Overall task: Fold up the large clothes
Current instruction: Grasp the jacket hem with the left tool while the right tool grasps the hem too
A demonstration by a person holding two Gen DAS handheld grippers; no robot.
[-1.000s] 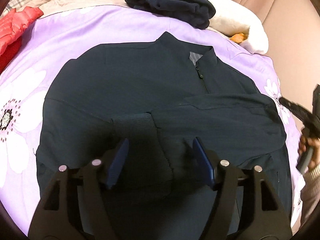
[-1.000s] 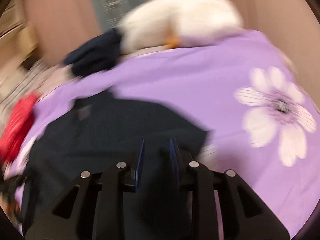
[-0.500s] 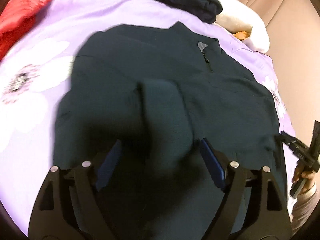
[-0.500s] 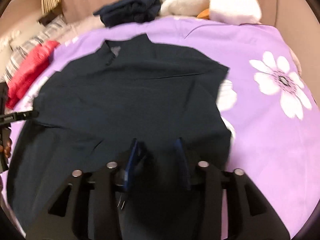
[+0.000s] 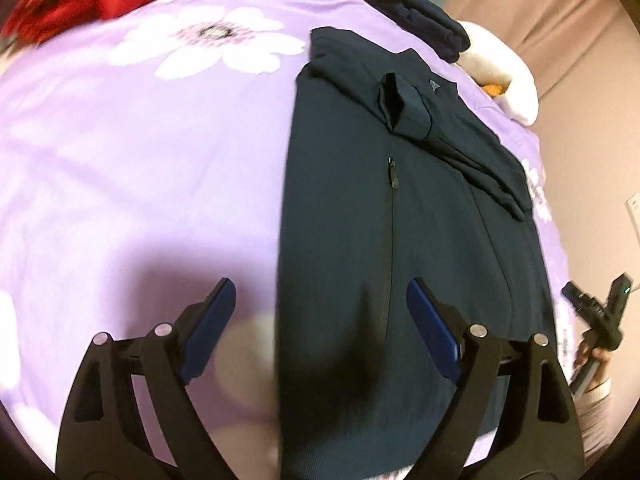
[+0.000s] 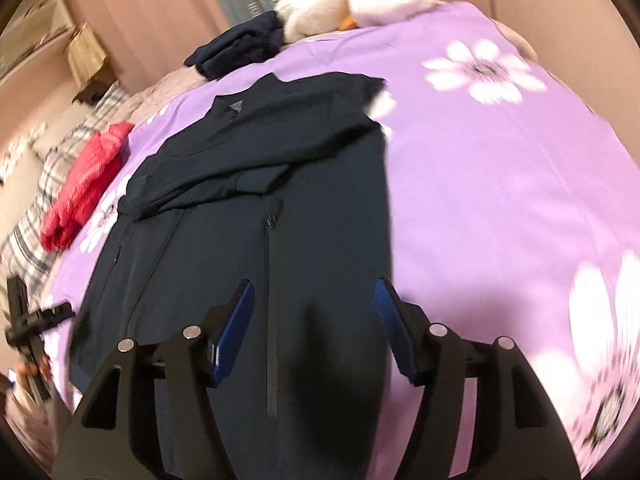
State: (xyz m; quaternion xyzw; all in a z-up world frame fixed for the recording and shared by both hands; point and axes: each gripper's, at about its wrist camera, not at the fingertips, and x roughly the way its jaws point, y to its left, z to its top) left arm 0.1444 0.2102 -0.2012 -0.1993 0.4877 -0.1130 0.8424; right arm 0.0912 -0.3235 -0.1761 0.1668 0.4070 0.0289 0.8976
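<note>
A dark navy zip jacket (image 5: 400, 240) lies flat on a purple flowered bedspread (image 5: 140, 168), both sleeves folded across its chest. It also shows in the right wrist view (image 6: 304, 208). My left gripper (image 5: 320, 304) is open and empty, above the jacket's lower left edge. My right gripper (image 6: 314, 312) is open and empty, above the jacket's lower right part. The right gripper also shows at the right edge of the left wrist view (image 5: 596, 312), and the left gripper at the left edge of the right wrist view (image 6: 32, 320).
A folded dark garment (image 5: 420, 24) and a white plush toy (image 5: 504, 68) lie at the head of the bed. A red jacket (image 6: 88, 176) lies on the bed's left side. A plaid cloth (image 6: 48, 184) lies beyond it. Curtains hang behind.
Both grippers have pulled back toward the jacket's hem, the left one moving left to the garment's edge. The right gripper's jaws have opened wider. The sleeves now lie folded across the chest.
</note>
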